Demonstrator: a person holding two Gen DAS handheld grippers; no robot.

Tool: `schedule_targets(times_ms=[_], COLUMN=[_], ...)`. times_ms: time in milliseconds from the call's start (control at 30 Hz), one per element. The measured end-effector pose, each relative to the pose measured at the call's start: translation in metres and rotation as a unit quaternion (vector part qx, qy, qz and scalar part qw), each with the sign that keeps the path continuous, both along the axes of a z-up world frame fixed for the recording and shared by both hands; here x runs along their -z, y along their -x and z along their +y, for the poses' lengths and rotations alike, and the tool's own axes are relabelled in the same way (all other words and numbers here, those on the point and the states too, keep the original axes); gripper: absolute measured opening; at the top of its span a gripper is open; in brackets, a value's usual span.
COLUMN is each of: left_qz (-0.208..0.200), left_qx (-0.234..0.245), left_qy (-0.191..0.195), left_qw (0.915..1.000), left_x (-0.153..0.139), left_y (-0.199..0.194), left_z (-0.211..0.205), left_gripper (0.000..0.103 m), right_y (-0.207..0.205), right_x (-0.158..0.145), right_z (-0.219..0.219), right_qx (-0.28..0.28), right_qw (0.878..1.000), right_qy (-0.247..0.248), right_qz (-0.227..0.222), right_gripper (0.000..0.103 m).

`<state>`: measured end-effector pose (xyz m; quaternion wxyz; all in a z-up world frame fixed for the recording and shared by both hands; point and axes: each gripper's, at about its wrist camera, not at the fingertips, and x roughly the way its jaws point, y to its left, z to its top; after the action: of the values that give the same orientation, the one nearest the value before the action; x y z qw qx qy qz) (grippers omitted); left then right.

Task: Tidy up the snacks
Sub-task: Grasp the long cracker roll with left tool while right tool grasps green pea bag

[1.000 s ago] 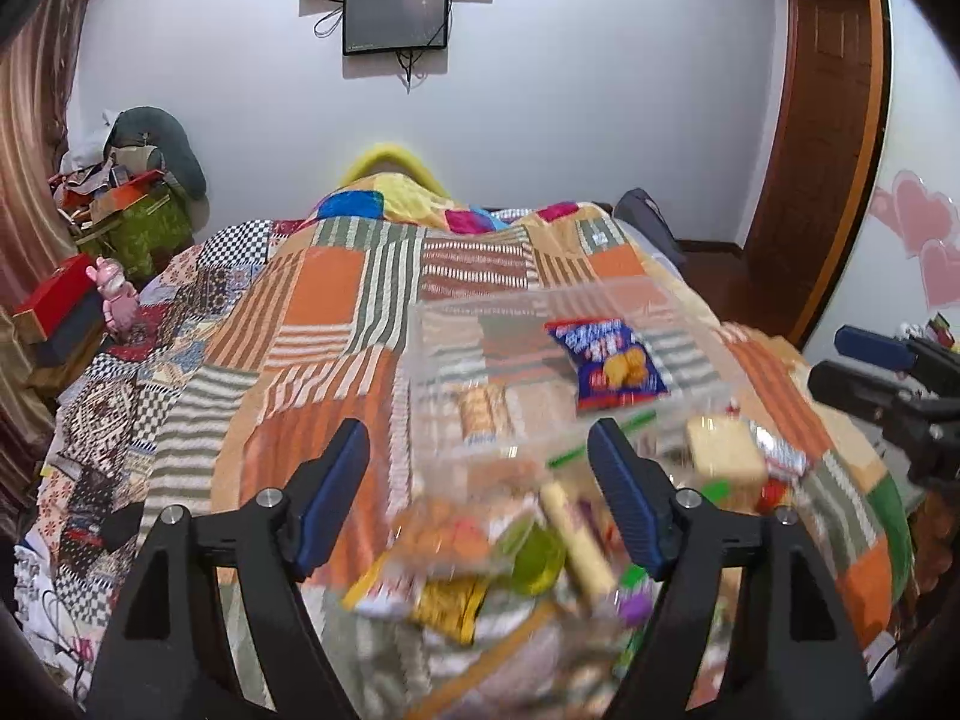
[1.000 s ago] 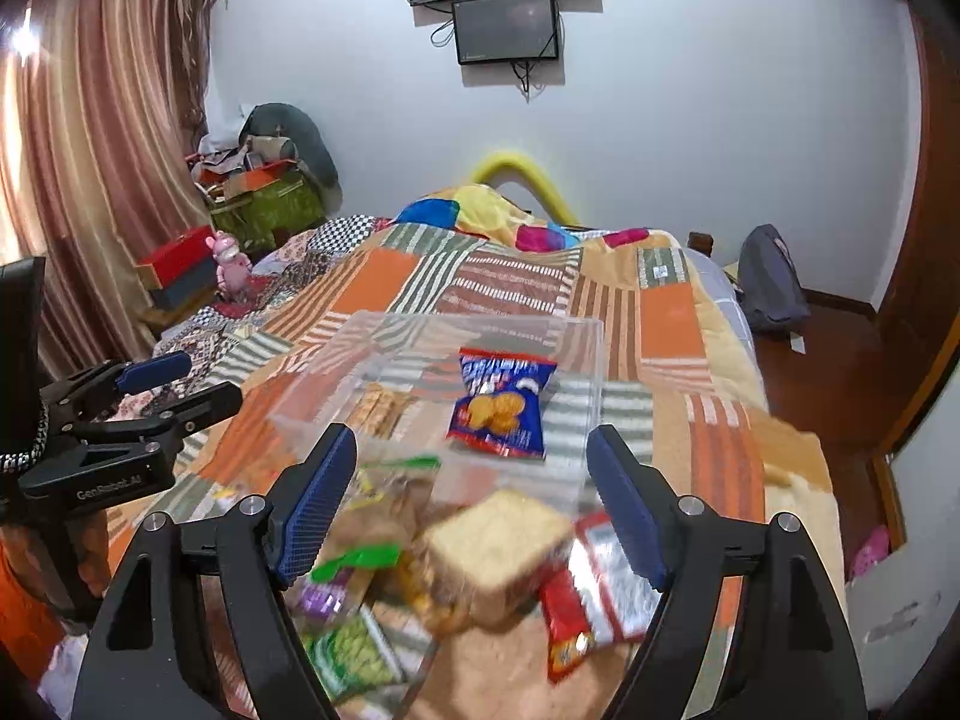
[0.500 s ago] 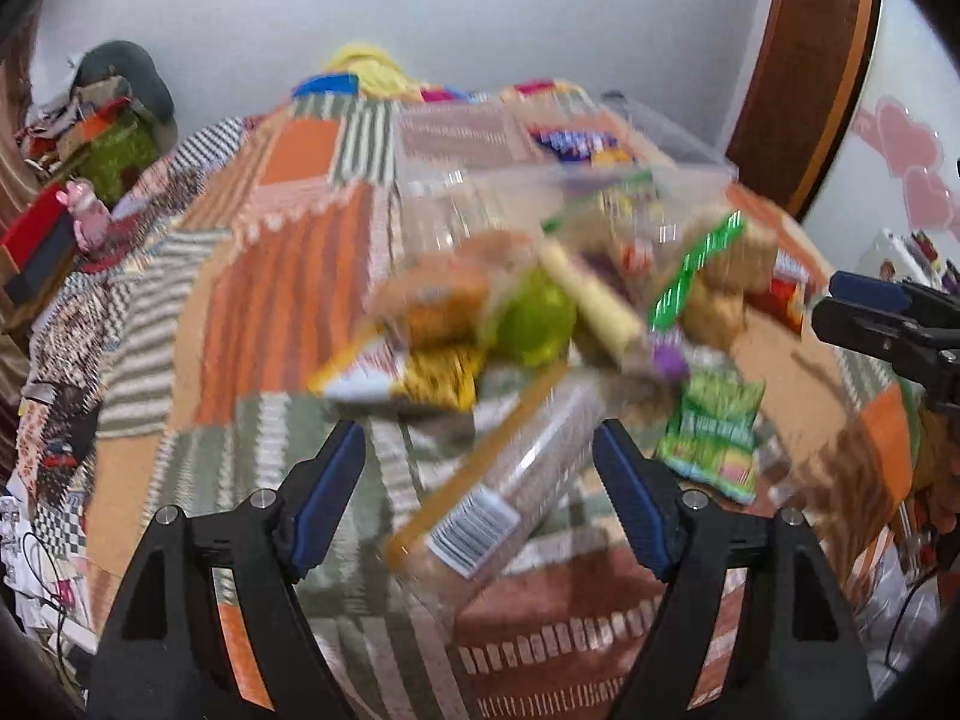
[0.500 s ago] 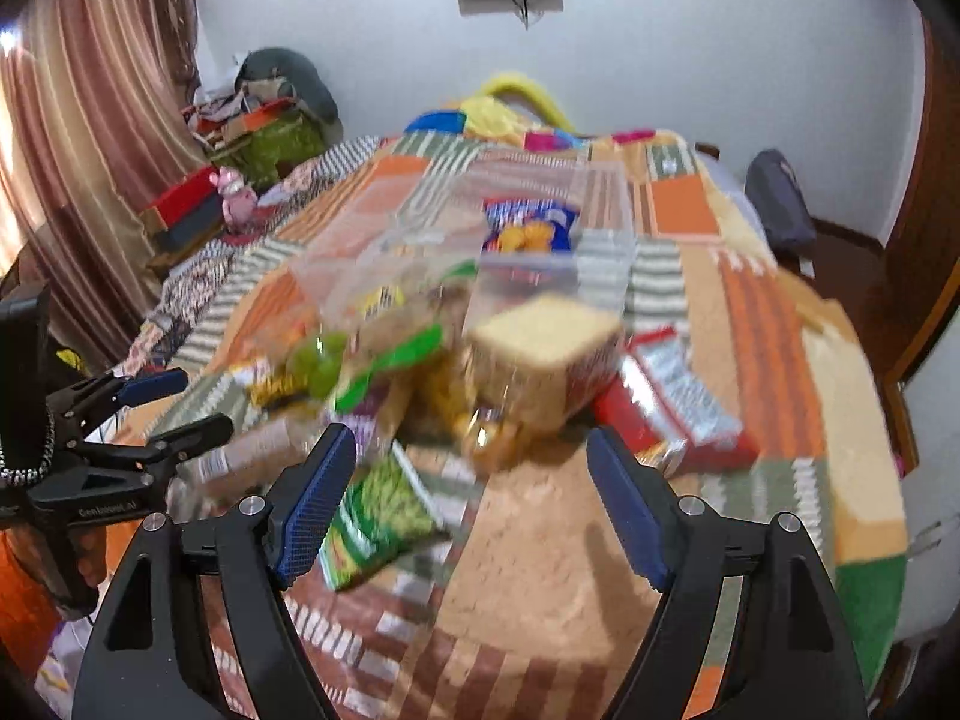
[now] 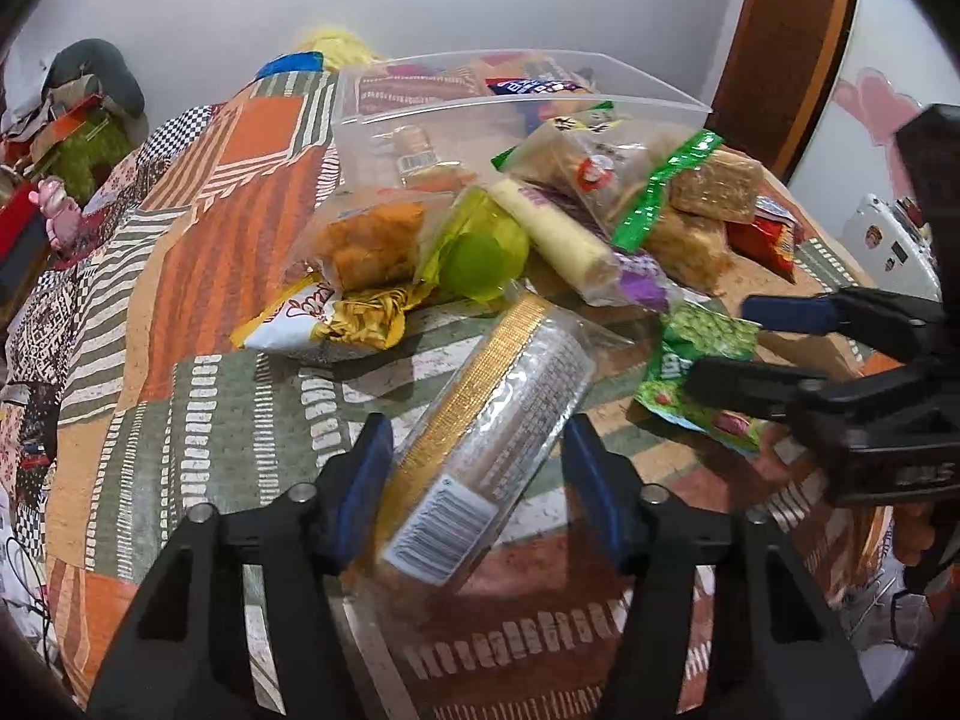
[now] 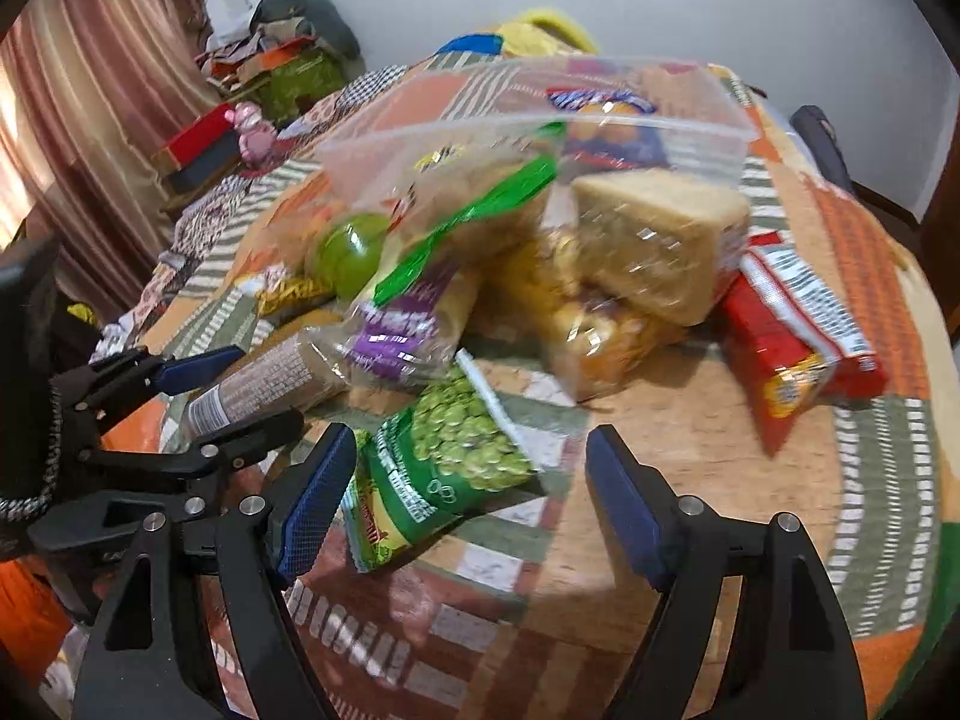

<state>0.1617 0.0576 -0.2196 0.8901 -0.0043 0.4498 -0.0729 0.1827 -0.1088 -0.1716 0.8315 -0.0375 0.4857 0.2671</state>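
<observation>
— What have your fingers got?

— My left gripper (image 5: 477, 480) is closing around the biscuit roll (image 5: 486, 450) on the quilt (image 5: 228, 420). My right gripper (image 6: 468, 498), also narrowing, straddles the green pea packet (image 6: 444, 462); neither grips yet.

— And the clear tub (image 5: 456, 90)?

— Behind the pile.

Two handheld grippers, left gripper (image 5: 477, 480) and right gripper (image 6: 465, 495), each of matte black plastic with triangular cut-outs in the finger arms, silver round-head screws at the joints, blue textured pads (image 6: 315, 501) on the inner finger faces, and faint embossed lettering on the body.
</observation>
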Motion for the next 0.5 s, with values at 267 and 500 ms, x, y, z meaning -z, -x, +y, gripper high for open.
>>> schedule_targets(times_ms=[267, 500], left_qz=[0.015, 0.017], left_qx=[0.003, -0.009], left_qy=[0.012, 0.037], left_qw=[0.9998, 0.9991], left_x=[0.0036, 0.0073], left_y=[0.0109, 0.0056], left_z=[0.0016, 0.0027], left_gripper=[0.038, 0.036], right_y=[0.0040, 0.0076], right_x=[0.0033, 0.0014], right_z=[0.0038, -0.0035], right_qx=[-0.019, -0.020], right_qw=[1.000, 0.999], right_qy=[-0.009, -0.026], right_qz=[-0.003, -0.001], right_gripper=[0.051, 0.033])
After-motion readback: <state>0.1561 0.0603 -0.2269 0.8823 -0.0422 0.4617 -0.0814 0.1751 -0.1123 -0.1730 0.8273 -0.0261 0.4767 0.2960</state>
